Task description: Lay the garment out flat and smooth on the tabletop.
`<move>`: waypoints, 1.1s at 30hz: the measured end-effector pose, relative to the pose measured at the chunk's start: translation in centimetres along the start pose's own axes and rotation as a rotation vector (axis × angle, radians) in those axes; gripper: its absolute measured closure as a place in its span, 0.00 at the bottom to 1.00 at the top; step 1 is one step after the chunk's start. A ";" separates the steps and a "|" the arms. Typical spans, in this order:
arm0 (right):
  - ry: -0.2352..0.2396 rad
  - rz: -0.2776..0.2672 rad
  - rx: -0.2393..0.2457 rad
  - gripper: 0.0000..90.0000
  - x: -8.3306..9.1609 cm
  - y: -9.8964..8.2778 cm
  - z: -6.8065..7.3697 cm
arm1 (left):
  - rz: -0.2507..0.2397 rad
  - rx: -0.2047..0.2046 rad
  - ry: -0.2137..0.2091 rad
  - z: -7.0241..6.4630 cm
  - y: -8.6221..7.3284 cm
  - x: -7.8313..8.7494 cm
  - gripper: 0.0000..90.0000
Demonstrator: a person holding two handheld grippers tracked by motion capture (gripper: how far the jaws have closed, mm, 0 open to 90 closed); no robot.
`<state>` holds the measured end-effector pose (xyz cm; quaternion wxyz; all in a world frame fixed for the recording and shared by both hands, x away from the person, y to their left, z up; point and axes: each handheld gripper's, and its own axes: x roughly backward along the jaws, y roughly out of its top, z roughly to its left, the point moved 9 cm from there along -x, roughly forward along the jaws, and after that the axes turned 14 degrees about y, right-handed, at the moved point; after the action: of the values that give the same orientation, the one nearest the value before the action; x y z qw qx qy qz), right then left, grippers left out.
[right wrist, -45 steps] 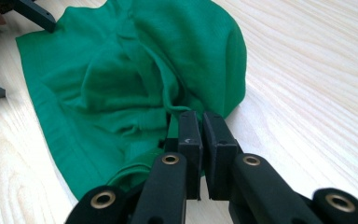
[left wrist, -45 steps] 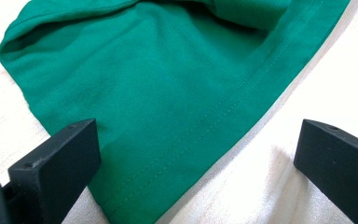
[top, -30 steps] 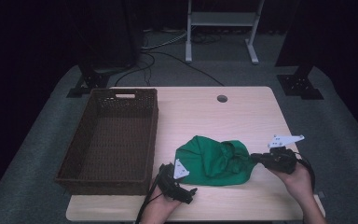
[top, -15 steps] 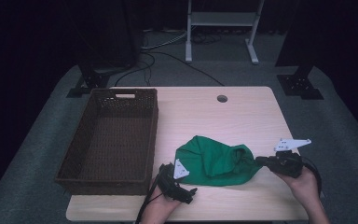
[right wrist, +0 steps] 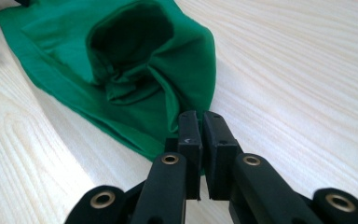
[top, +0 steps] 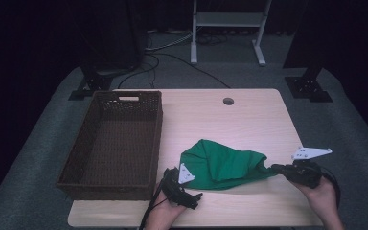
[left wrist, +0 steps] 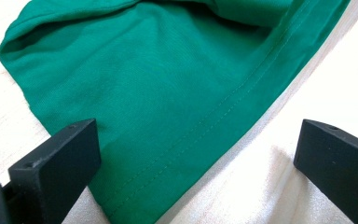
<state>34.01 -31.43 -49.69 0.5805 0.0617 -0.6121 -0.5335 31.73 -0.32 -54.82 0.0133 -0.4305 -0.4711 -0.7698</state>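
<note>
A green cloth (top: 223, 165) lies bunched on the light wooden table (top: 249, 120), near its front edge. My right gripper (top: 274, 168) is shut on the cloth's right corner (right wrist: 186, 122), and the fabric stretches out toward it in a taut point. The two black jaws press together on the hem in the right gripper view. My left gripper (top: 184, 178) rests at the cloth's left front edge, its jaws wide open. In the left gripper view the green cloth (left wrist: 168, 93) lies flat between those open jaws, its stitched hem running diagonally, untouched by either pad.
A dark brown wicker basket (top: 74, 165) stands on the table's left half, close to my left hand. A round cable hole (top: 228, 101) sits near the far edge. Bare tabletop stretches behind the cloth and to its right.
My right gripper has drawn the cloth's corner to the right and slightly toward the front edge, stretching the fabric out longer. The left gripper has stayed where it was.
</note>
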 end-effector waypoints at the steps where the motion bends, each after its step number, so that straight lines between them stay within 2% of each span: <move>1: -0.003 -0.001 -0.003 0.97 0.1 -0.1 0.0 | 0.000 0.000 0.000 0.0 0.0 0.0 0.00; 16: -0.025 0.022 -0.035 0.96 0.8 -2.5 -0.1 | 0.000 0.000 0.000 0.0 0.0 0.0 0.00; 19: -0.042 0.032 -0.043 0.96 1.1 -3.2 -0.2 | 0.000 0.000 0.000 0.0 0.0 0.0 0.00; 26: -0.037 0.030 -0.067 0.96 1.6 -4.3 -0.2 | 0.000 0.000 0.000 0.0 0.0 0.0 0.00; 33: -0.070 0.038 -0.091 0.97 2.3 -5.4 -0.6 | 0.000 0.000 0.000 0.0 0.0 0.0 0.00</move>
<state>30.83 -35.72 -52.27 0.5709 0.0047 -0.6082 -0.5515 31.73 -0.32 -54.82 0.0133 -0.4305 -0.4711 -0.7697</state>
